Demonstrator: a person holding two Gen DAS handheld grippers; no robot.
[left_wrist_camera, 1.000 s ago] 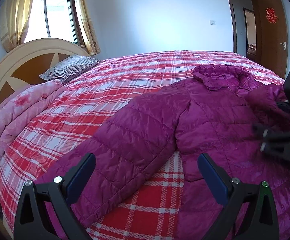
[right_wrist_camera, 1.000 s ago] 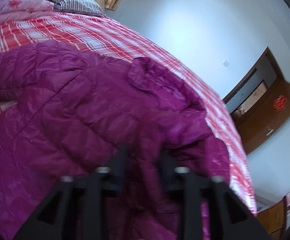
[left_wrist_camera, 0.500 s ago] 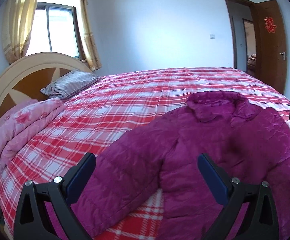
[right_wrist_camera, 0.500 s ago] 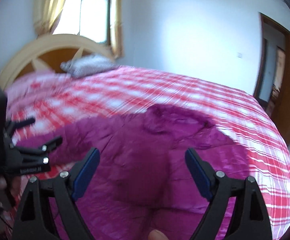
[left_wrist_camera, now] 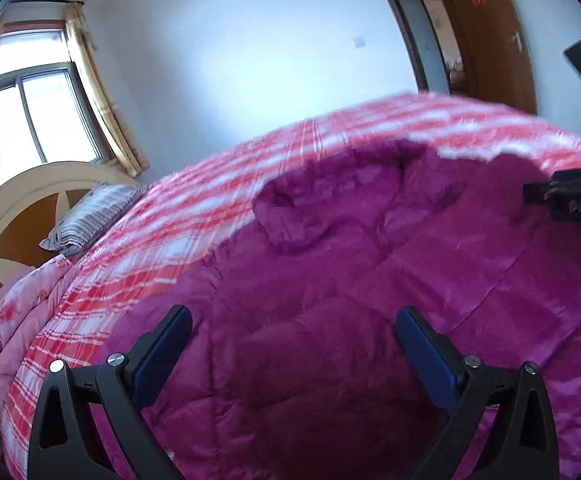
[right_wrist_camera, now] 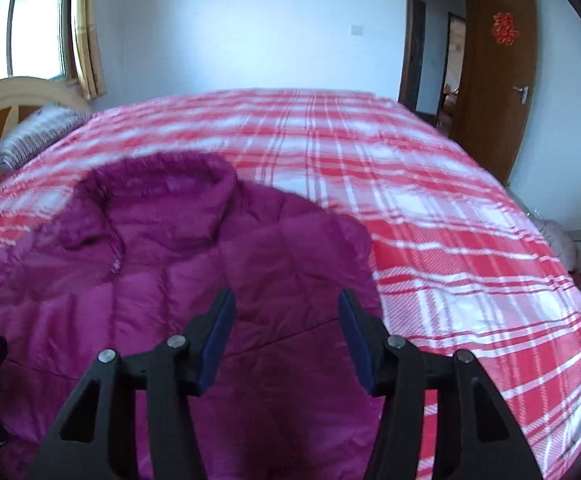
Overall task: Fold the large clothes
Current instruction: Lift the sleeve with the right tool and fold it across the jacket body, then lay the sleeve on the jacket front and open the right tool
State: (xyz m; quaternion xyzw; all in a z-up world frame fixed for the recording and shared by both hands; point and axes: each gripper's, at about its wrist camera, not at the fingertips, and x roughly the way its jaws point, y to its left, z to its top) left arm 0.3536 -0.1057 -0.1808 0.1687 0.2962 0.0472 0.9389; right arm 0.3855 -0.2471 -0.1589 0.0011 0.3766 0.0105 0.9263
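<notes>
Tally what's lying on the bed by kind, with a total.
Purple puffer jacket: 1
Striped pillow: 1
Pink floral quilt, folded by the headboard: 1
Total: 3, all on the red plaid bedspread.

Each claw, the left claw [left_wrist_camera: 292, 354] and the right claw [right_wrist_camera: 286, 334], has black triangular-cutout arms, silver screw heads and blue pads [left_wrist_camera: 426, 362] lining its inner faces.

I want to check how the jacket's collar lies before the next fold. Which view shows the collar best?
The right wrist view: the collar sits unobstructed and fairly sharp, above the spread jacket. The left wrist view shows the collar too, but blurred and at a slant.
</notes>
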